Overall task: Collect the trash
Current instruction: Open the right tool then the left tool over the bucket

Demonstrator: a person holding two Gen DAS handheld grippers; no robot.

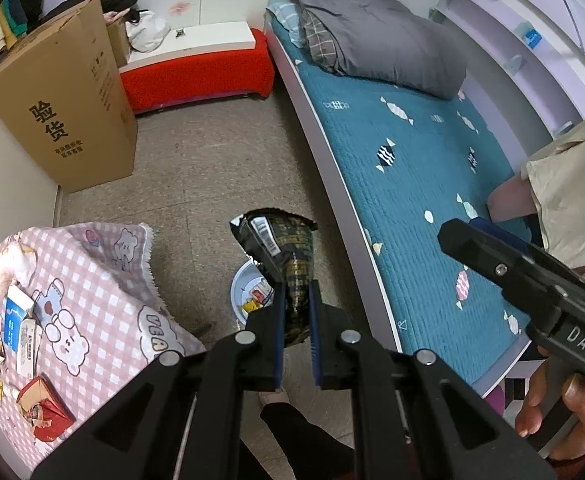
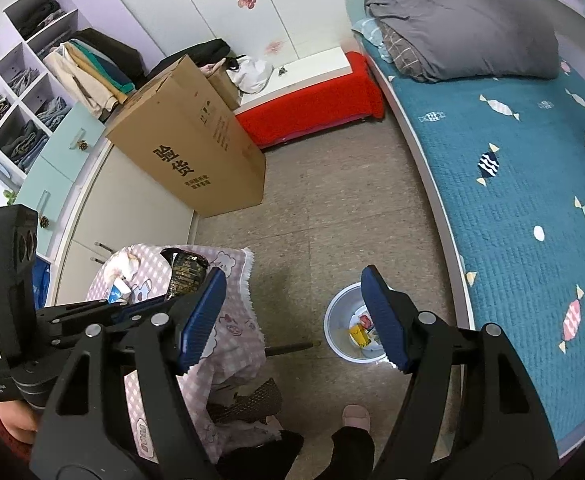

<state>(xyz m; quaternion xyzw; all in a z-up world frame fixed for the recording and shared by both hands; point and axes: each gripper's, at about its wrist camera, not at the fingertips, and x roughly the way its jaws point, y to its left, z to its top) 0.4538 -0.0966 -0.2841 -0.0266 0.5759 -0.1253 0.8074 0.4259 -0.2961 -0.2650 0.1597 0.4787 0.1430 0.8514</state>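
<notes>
We see our right gripper (image 2: 296, 320), jaws spread wide, above a round white plastic bin (image 2: 338, 320) holding scraps, while our left gripper (image 2: 160, 300) clamps a crumpled black foil wrapper (image 2: 184, 274) over a pink checked tablecloth (image 2: 232, 320).

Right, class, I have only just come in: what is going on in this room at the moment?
A person with a gripper in each hand is tidying up rubbish. The left gripper is shut on a dark snack wrapper, held above the floor near the white bin, which already holds some scraps. The right gripper is open and holds nothing. More litter, including a red packet, lies on the pink checked cloth of the small table.
</notes>
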